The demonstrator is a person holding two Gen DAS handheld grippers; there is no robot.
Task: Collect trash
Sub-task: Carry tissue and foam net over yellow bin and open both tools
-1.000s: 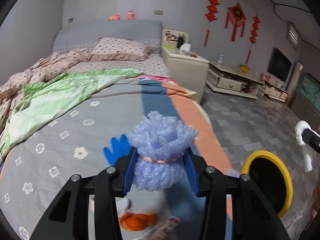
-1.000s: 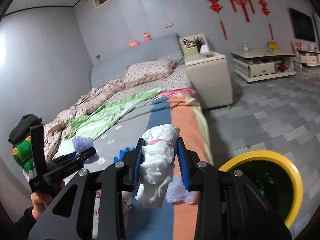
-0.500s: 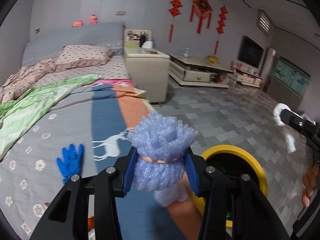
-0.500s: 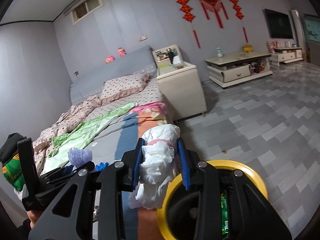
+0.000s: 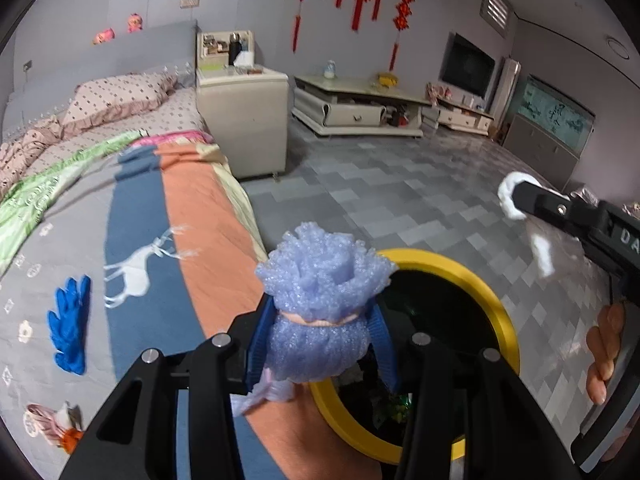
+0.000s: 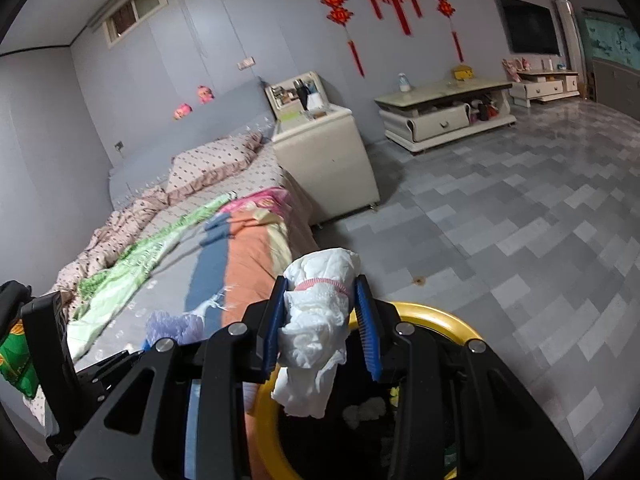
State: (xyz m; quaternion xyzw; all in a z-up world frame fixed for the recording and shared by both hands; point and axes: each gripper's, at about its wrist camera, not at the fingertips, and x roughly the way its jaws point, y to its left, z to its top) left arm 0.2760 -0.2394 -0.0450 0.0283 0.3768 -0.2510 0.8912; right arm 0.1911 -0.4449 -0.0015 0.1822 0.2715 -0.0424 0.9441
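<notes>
My left gripper (image 5: pixel 318 344) is shut on a purple foam wad (image 5: pixel 320 292) tied with a rubber band, held at the bed's edge beside the yellow-rimmed trash bin (image 5: pixel 480 284). My right gripper (image 6: pixel 320 332) is shut on a crumpled white tissue wad (image 6: pixel 316 336), held over the near rim of the bin (image 6: pixel 452 322). The right gripper with its tissue (image 5: pixel 516 196) also shows at the right of the left wrist view. The foam wad (image 6: pixel 172 326) shows at the lower left of the right wrist view. Trash lies inside the bin.
A blue glove (image 5: pixel 70 320) and a small wrapper (image 5: pixel 52 426) lie on the bed (image 5: pixel 160 208). A beige nightstand (image 5: pixel 244 108) stands beside the bed, a low TV cabinet (image 5: pixel 356 110) behind it. Grey tiled floor (image 6: pixel 520 220) spreads to the right.
Both grippers have swung right from over the bed toward the bin, each still holding its wad. The bin now sits directly under and ahead of both.
</notes>
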